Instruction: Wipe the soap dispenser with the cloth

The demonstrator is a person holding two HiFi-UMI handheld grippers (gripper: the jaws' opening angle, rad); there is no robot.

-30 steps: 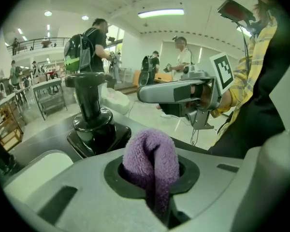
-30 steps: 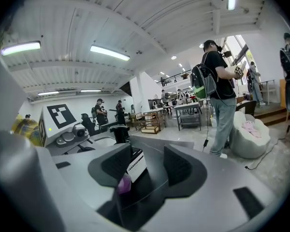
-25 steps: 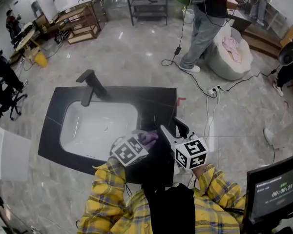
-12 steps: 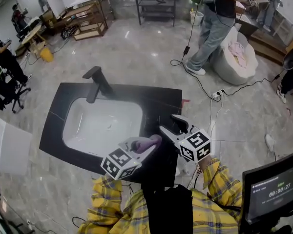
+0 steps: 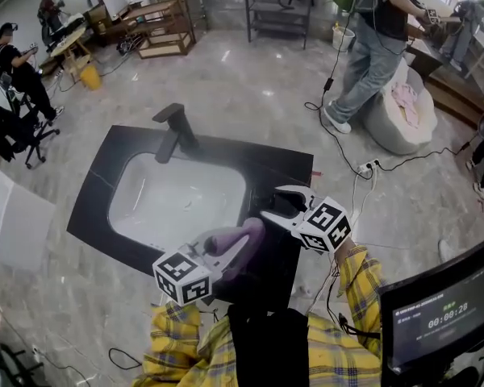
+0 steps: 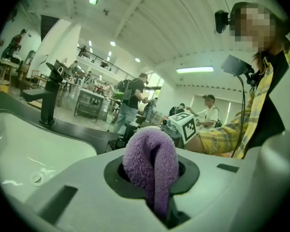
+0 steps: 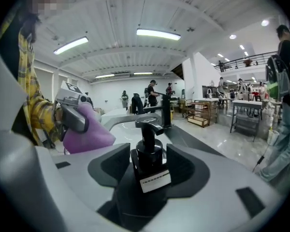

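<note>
Head view: both tools hover over the near edge of the black desk (image 5: 262, 164), just right of the white sink (image 5: 177, 204). The left hand-held gripper (image 5: 237, 245) and the right hand-held gripper (image 5: 275, 203) are close together.

Left gripper view: jaws pinching the purple cloth (image 6: 152, 164), which is folded between them.

Right gripper view: jaws clamped on the black dispenser (image 7: 150, 161), upright, with the cloth near on its left.

Yellow plaid sleeves (image 5: 361, 295), black front (image 5: 268, 347). Left hand-held gripper (image 5: 248, 230), right hand-held gripper (image 5: 275, 202): pale grey, marker cubes (image 5: 181, 278).
</note>
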